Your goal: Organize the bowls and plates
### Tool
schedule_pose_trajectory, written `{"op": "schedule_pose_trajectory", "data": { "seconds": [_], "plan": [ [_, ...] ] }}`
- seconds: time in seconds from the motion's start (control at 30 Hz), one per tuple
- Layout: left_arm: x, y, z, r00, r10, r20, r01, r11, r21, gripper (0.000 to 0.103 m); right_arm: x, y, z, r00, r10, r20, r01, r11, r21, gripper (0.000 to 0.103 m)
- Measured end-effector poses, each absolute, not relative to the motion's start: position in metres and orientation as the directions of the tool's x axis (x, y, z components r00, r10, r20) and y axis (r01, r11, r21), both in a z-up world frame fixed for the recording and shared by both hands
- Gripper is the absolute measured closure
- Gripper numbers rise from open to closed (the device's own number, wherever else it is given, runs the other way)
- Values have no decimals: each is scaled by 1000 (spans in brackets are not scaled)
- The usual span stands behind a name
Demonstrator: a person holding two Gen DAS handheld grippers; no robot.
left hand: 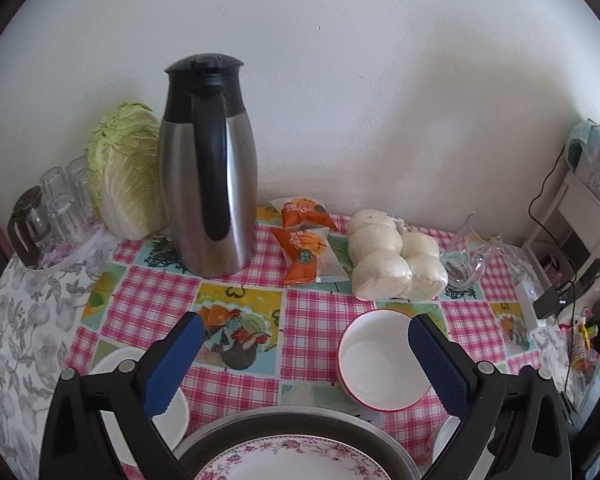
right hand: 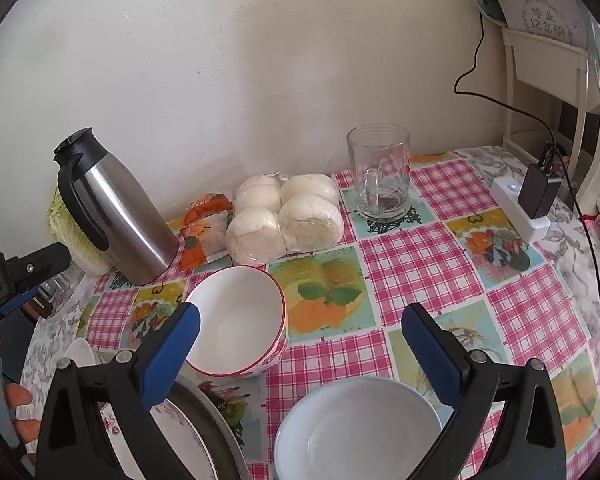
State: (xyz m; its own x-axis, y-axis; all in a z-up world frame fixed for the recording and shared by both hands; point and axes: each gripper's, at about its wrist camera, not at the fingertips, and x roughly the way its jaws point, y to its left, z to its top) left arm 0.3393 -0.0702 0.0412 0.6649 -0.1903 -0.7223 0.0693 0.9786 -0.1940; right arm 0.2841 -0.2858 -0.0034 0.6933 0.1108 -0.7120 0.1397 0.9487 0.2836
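Observation:
A white red-rimmed bowl (left hand: 384, 360) (right hand: 240, 320) stands on the checked tablecloth. A floral-rimmed plate (left hand: 300, 460) (right hand: 180, 436) lies in a dark round tray (left hand: 300, 422) at the near edge. A plain white plate (right hand: 360, 428) lies near the right gripper, and another white dish (left hand: 116, 364) lies at the left. My left gripper (left hand: 306, 350) is open and empty above the tray, its right finger over the bowl. My right gripper (right hand: 300, 340) is open and empty, above the white plate, with the bowl by its left finger.
A steel thermos jug (left hand: 208, 168) (right hand: 116, 208), a cabbage (left hand: 124, 172), upturned glasses (left hand: 56, 204), snack packs (left hand: 308, 248), bagged buns (left hand: 392, 256) (right hand: 288, 216) and a glass mug (right hand: 380, 172) stand at the back by the wall. A power strip with charger (right hand: 524, 204) lies right.

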Motion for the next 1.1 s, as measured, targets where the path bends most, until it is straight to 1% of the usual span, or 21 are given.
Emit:
{"op": "schedule_pose_trajectory", "data": {
  "seconds": [0.1,0.23,0.37,0.43,0.47,0.5,0.6,0.63,0.67,0.7,0.73,0.8,0.87,0.93,0.97,1.03,1.07,1.1],
  "plan": [
    [346,-80,35,652,-209,-729,86,976,-202,0,291,-285,-12,681,130,-721,135,945,299,2],
    [353,-99,29,640,-193,-744,116,981,-155,0,299,-283,-26,654,169,-738,136,933,334,2],
    [361,-111,14,597,-154,-788,111,988,-110,0,306,-280,-38,630,171,-758,142,933,330,2],
    [366,-113,5,574,-136,-807,86,991,-106,0,309,-279,-42,617,163,-770,149,936,318,4],
    [368,-112,1,567,-130,-814,76,991,-105,0,310,-279,-44,613,161,-773,151,937,315,10],
    [370,-112,-3,556,-123,-822,66,992,-104,0,312,-280,-46,608,162,-777,153,937,315,20],
    [377,-113,-16,524,-114,-844,55,993,-100,2,318,-279,-54,592,156,-791,162,938,306,36],
    [378,-115,-21,514,-112,-851,57,994,-96,6,320,-278,-56,586,160,-795,160,938,307,39],
    [379,-116,-25,504,-110,-857,59,994,-93,8,322,-277,-59,581,170,-796,156,937,314,45],
    [381,-117,-30,493,-109,-863,58,994,-92,15,324,-276,-61,575,176,-799,153,936,316,51],
    [383,-118,-35,479,-106,-871,53,994,-91,20,325,-274,-62,571,176,-802,150,938,313,54],
    [385,-119,-44,457,-109,-883,49,994,-98,25,328,-272,-67,561,178,-809,151,938,311,66],
    [388,-122,-52,438,-119,-891,56,993,-105,29,330,-270,-70,551,190,-813,148,936,320,73],
    [389,-127,-59,418,-120,-900,71,993,-99,38,332,-268,-73,544,199,-816,141,936,322,76],
    [389,-129,-62,407,-118,-906,76,993,-95,40,334,-266,-74,540,205,-816,136,936,325,79],
    [391,-132,-68,387,-124,-914,81,992,-100,52,335,-263,-74,534,206,-820,128,939,319,82],
    [391,-133,-70,376,-127,-918,80,991,-104,54,336,-261,-74,530,207,-823,121,942,314,84],
    [392,-134,-72,366,-130,-921,82,991,-107,58,336,-258,-75,525,209,-825,112,944,310,87]
  ]
}}
